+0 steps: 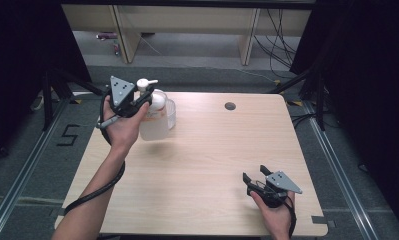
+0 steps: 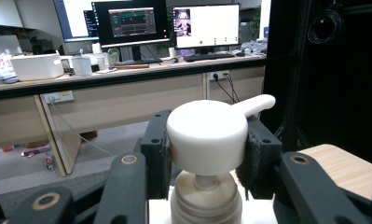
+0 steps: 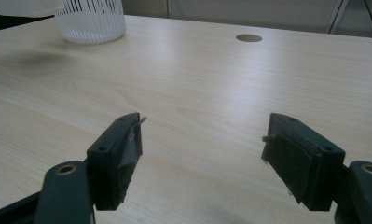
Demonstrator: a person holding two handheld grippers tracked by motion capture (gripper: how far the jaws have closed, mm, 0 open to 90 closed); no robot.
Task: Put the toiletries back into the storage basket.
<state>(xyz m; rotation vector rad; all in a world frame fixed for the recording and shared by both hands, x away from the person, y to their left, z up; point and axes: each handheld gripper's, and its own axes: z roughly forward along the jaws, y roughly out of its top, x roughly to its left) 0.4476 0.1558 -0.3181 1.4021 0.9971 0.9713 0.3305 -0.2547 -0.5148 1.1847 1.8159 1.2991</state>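
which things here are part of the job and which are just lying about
In the job:
left claw, shut on the pump bottle
white slatted basket, just behind the bottle

Lying about:
right claw, open over bare table
monitors on the far desk

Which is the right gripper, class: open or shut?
Open. In its own view the right gripper's two jaws stand wide apart with bare table between them, and nothing is held.

The pump bottle (image 1: 153, 120) is at the back left of the table (image 1: 202, 170), just in front of a basket (image 1: 170, 112). A hole (image 1: 230, 106) is to their right.
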